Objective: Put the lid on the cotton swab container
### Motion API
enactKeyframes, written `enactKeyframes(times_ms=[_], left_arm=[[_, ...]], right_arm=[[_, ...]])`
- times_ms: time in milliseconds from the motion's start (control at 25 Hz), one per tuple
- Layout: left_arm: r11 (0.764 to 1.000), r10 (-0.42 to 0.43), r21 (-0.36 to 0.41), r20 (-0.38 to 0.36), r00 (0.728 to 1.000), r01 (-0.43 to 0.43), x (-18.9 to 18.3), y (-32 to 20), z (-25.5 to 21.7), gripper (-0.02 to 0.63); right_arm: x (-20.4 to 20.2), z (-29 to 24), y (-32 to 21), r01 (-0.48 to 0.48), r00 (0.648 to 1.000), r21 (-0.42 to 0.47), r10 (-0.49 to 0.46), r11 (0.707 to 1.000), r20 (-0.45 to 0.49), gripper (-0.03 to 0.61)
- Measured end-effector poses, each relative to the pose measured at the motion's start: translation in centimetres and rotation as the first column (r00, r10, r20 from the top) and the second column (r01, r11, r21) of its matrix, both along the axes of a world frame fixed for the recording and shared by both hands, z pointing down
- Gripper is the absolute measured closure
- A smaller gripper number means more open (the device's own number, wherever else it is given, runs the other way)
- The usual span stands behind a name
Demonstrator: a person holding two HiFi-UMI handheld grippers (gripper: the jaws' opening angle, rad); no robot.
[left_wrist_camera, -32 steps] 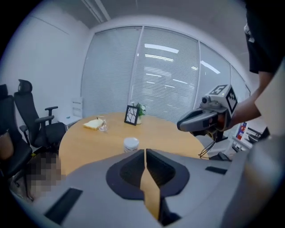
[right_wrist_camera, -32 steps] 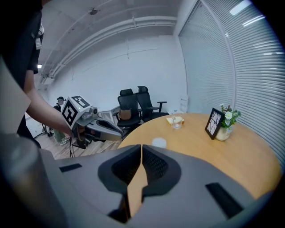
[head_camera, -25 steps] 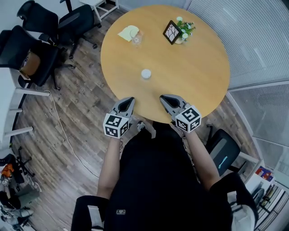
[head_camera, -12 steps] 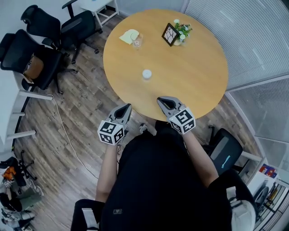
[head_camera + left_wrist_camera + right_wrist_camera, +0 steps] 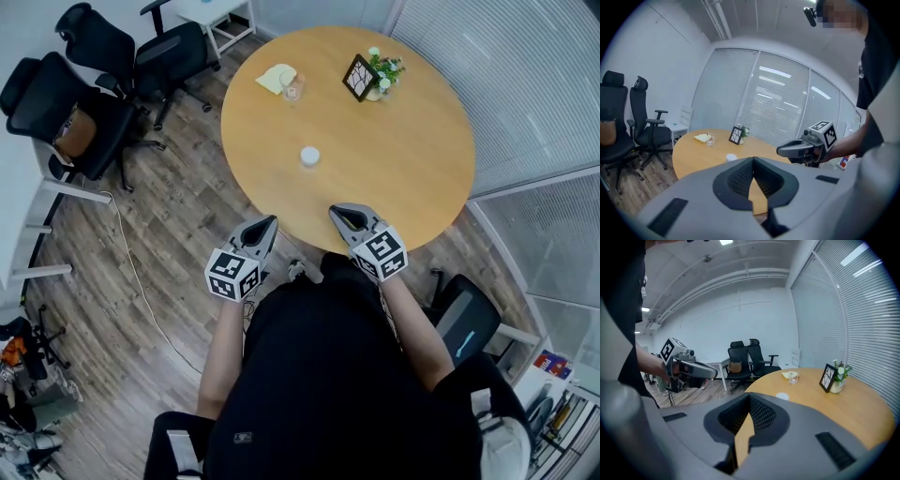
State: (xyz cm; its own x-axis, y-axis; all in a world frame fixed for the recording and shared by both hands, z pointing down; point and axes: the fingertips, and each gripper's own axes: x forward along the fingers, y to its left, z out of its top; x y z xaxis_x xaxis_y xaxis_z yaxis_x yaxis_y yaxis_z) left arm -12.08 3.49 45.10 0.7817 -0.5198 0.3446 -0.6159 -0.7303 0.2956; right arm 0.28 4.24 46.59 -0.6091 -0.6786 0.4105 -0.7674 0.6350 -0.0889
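Head view: L gripper [image 5: 271, 220] & R gripper [image 5: 337, 211] both closed, empty, by table [image 5: 412, 178] edge; white lid [image 5: 309, 156] mid-table.

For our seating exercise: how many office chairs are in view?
3: two black chairs left of the table, a third chair at lower right; others may be hidden.

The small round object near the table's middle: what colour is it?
White. The small round object shows best in the head view.
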Motion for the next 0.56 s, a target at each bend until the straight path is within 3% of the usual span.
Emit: enactKeyframes(times_ms=[560], left_arm=[[1.0, -0.018, 0.012, 0.002, 1.0, 0.018, -0.3, 0.39, -0.39, 0.607]], right_arm=[[1.05, -0.34, 0.74, -0.017, 1.0, 0.011, 0.016, 1.0, 0.023, 0.574]])
